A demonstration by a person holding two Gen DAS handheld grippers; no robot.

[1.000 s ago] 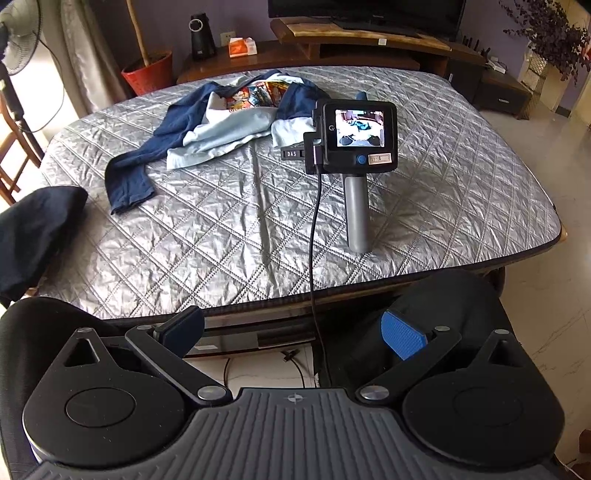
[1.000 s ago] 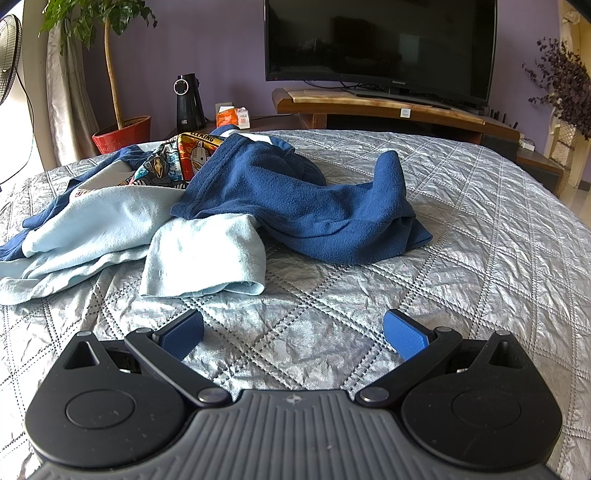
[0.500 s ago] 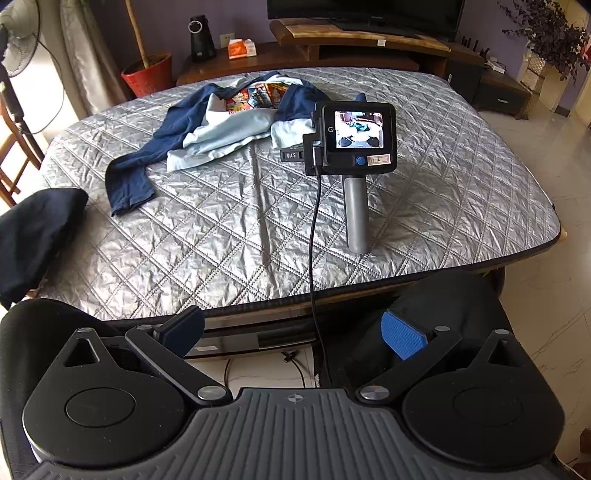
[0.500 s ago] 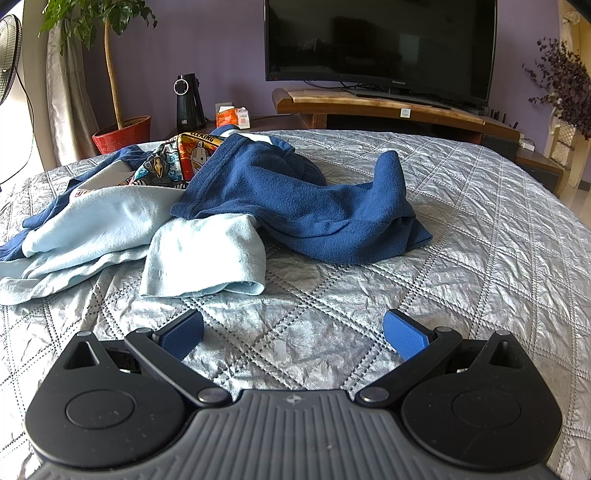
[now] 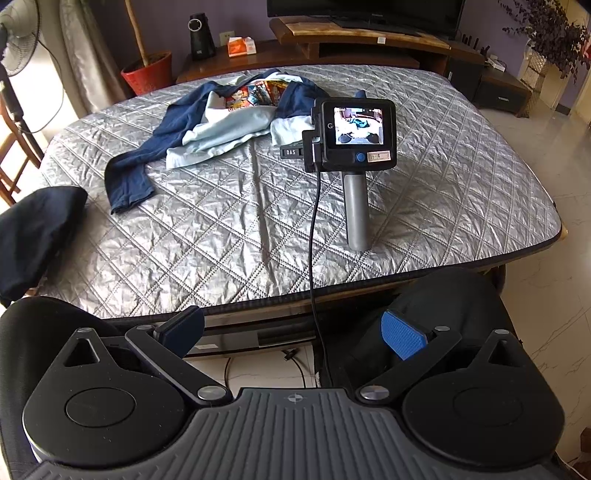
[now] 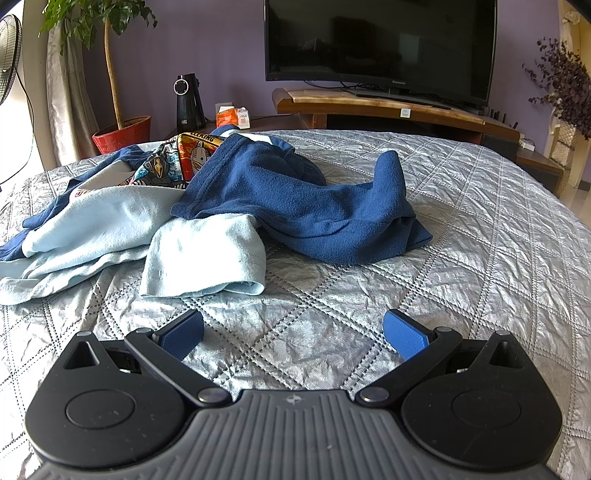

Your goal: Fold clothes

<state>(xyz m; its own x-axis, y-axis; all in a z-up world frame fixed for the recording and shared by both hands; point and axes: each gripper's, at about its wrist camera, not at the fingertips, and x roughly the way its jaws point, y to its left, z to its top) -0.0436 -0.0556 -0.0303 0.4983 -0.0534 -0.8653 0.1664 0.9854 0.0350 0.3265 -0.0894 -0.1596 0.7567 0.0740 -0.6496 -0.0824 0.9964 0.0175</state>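
A crumpled garment lies on the far part of the silver quilted table (image 5: 221, 229). Its dark blue fleece part (image 6: 306, 206) lies beside a light blue part (image 6: 203, 254) and a colourful cartoon print (image 6: 184, 155). In the left wrist view the same pile (image 5: 221, 118) is far off. My left gripper (image 5: 293, 334) is open and empty, held off the table's near edge. My right gripper (image 6: 293, 334) is open and empty, low over the quilt just short of the light blue cloth. From the left wrist view, the right gripper's handle and screen (image 5: 354, 147) rest on the table.
A dark cloth (image 5: 33, 229) lies at the table's left edge. A cable (image 5: 314, 240) hangs from the right gripper over the near edge. Behind the table are a TV (image 6: 380, 48) on a wooden stand, a red plant pot (image 6: 122, 133), a black speaker (image 6: 188, 103) and a fan (image 5: 18, 33).
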